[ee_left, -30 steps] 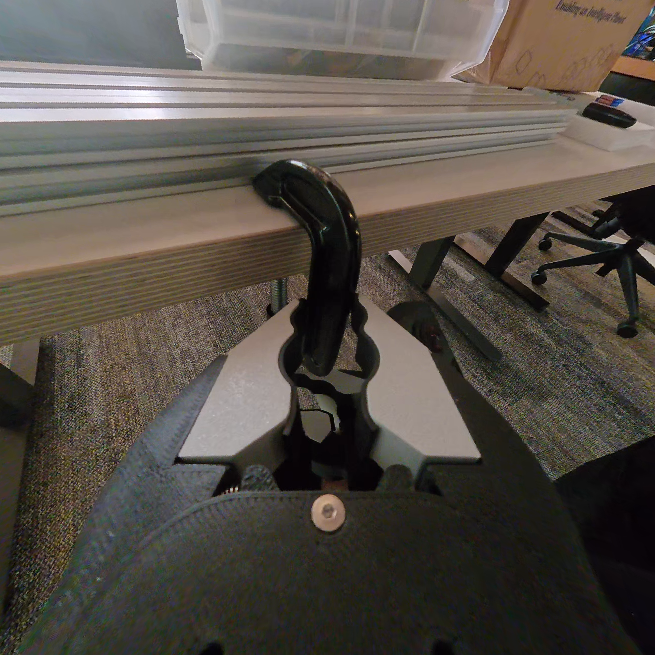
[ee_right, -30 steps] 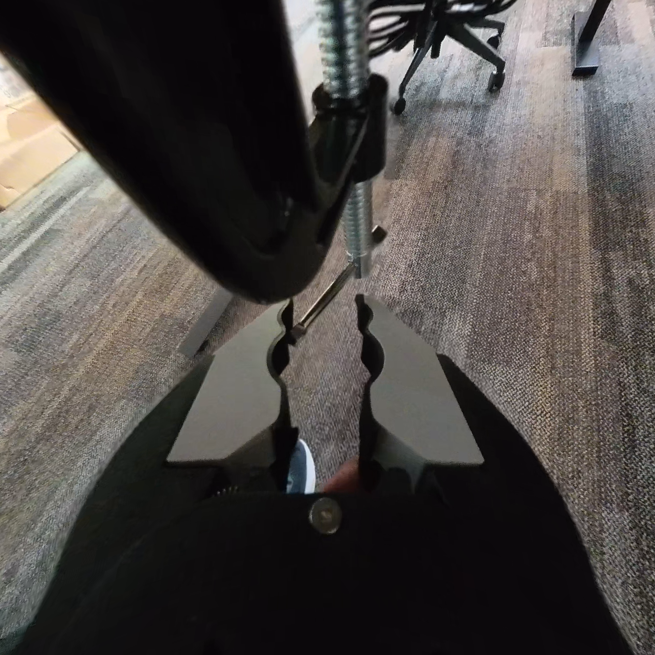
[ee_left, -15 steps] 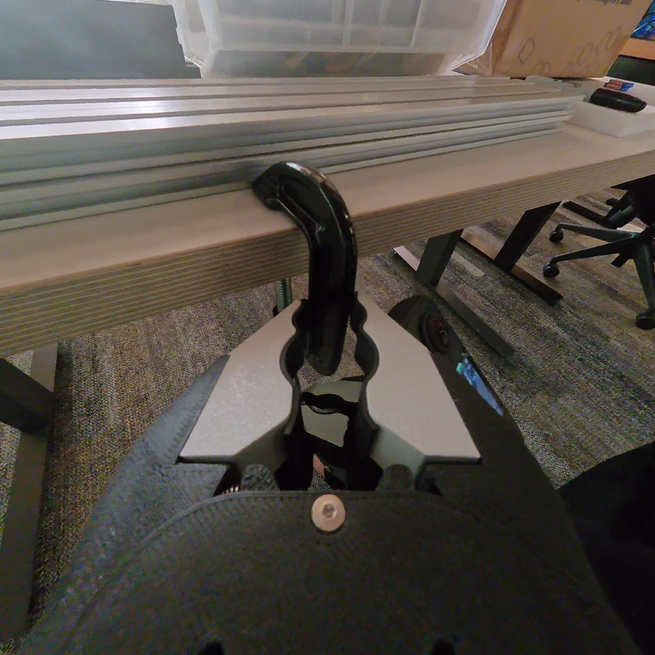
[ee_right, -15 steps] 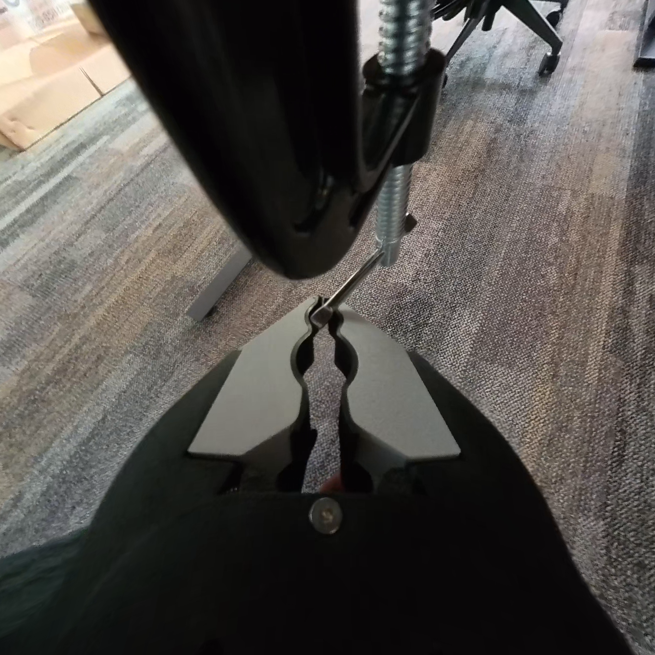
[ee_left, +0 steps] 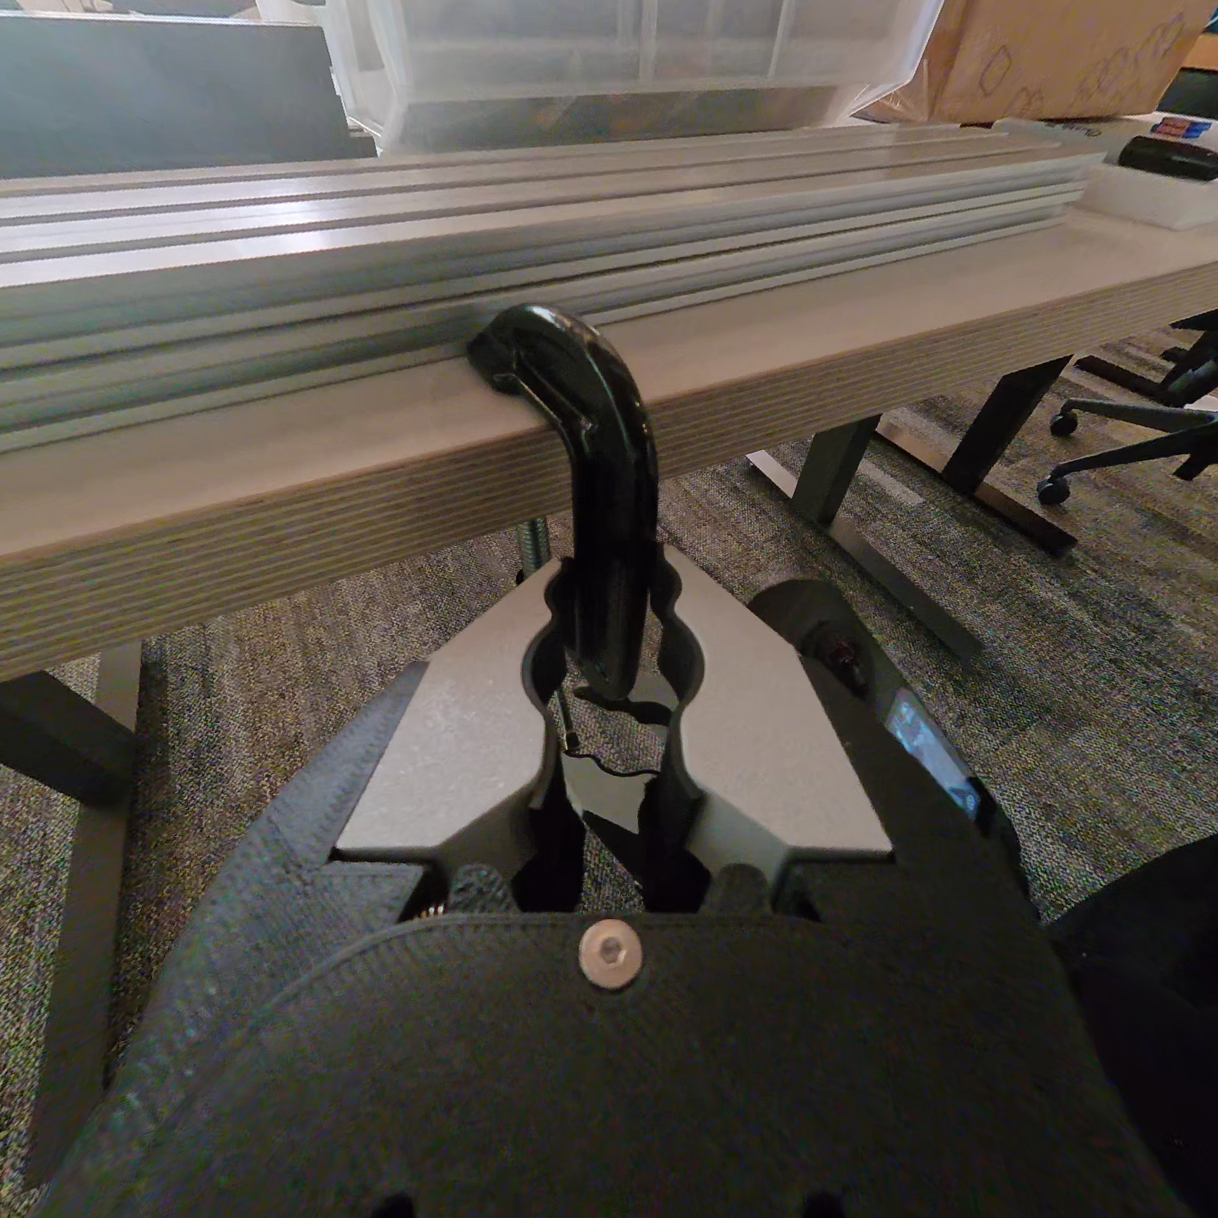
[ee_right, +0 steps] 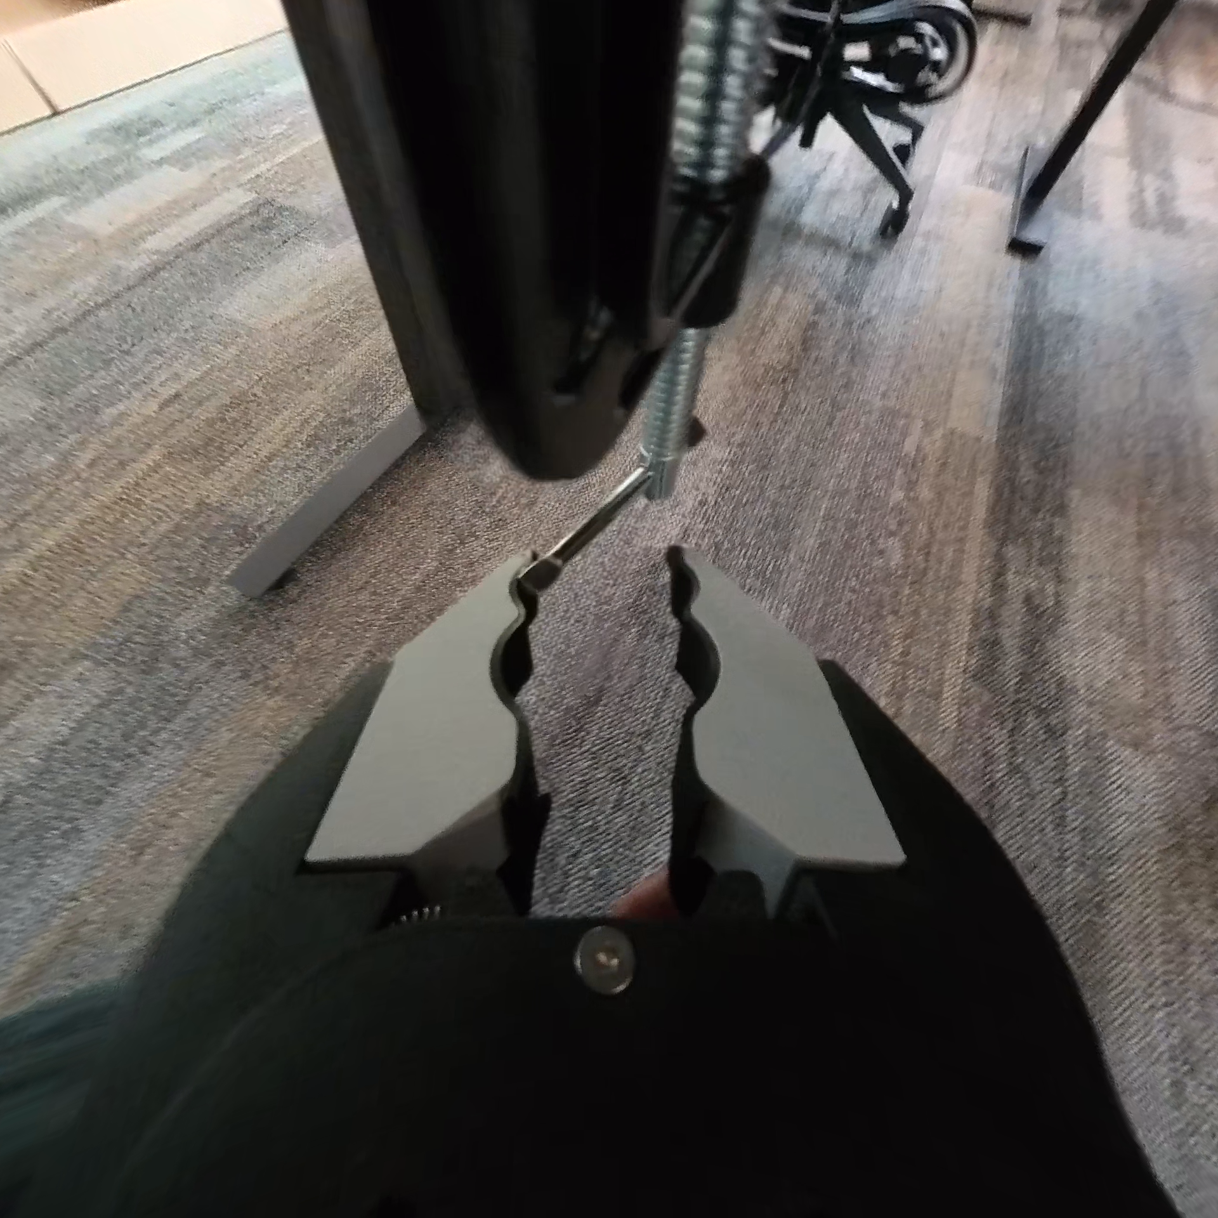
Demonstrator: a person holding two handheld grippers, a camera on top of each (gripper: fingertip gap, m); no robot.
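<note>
A black C-clamp (ee_left: 596, 474) hooks over the wooden table edge (ee_left: 329, 501), its top jaw resting by the aluminium rails (ee_left: 329, 263). My left gripper (ee_left: 609, 580) is shut on the clamp's black frame. In the right wrist view the clamp frame (ee_right: 527, 231) hangs close overhead with its silver threaded screw (ee_right: 685, 369) and a thin metal turning bar (ee_right: 586, 534) at the screw's lower end. My right gripper (ee_right: 600, 560) is open below the clamp; the bar's end touches its left fingertip (ee_right: 521, 586). The right gripper also shows under the clamp in the left wrist view (ee_left: 857, 666).
A clear plastic bin (ee_left: 626, 59) and a cardboard box (ee_left: 1054, 59) stand behind the rails. A black item lies on a white box (ee_left: 1166, 178) at the right. Table legs (ee_left: 837, 488) and an office chair base (ee_left: 1133, 435) stand on grey carpet (ee_right: 923, 593).
My right gripper, shut on the screw's turning bar half a second ago, has opened; the bar now rests at its left fingertip. The left gripper keeps its hold on the clamp.
</note>
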